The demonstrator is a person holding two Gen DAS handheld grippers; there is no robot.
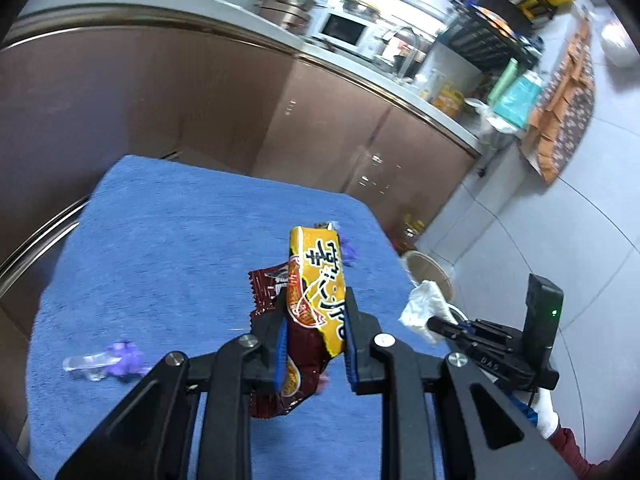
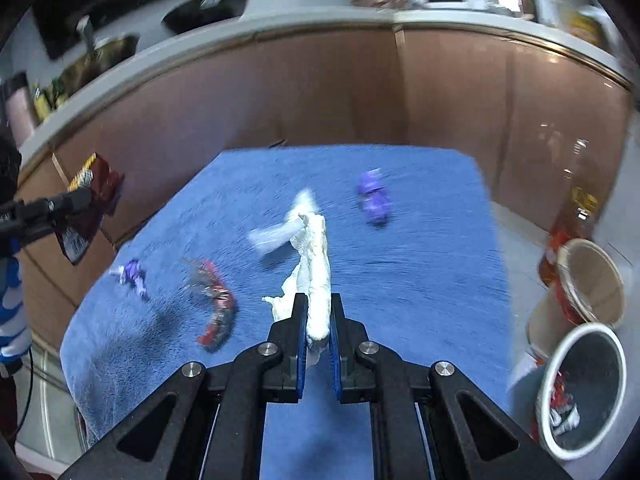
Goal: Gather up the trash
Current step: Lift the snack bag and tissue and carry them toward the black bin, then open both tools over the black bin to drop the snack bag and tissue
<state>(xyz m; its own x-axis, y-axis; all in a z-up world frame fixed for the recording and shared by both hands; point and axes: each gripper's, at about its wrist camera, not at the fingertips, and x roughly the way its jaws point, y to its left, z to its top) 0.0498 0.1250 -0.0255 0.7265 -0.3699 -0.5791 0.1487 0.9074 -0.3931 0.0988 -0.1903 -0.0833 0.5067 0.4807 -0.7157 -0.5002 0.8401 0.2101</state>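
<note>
In the left wrist view, the left gripper [image 1: 316, 316] pinches a yellow-and-maroon snack wrapper [image 1: 316, 300] mid-length above the blue towel [image 1: 168, 248]; the crinkly foil looks weightless and slippery, so a firm mid-body pinch suits it. In the right wrist view, the right gripper [image 2: 319, 312] clamps a soft, crumpled white tissue [image 2: 316, 272], limp and tearable, with the round bin [image 2: 582, 388] low to its right.

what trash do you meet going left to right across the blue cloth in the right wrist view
small purple wrapper → crumpled red foil wrapper → clear plastic scrap → white crumpled tissue clamped in the right gripper → larger purple wrapper, all over the blue towel cloth
</note>
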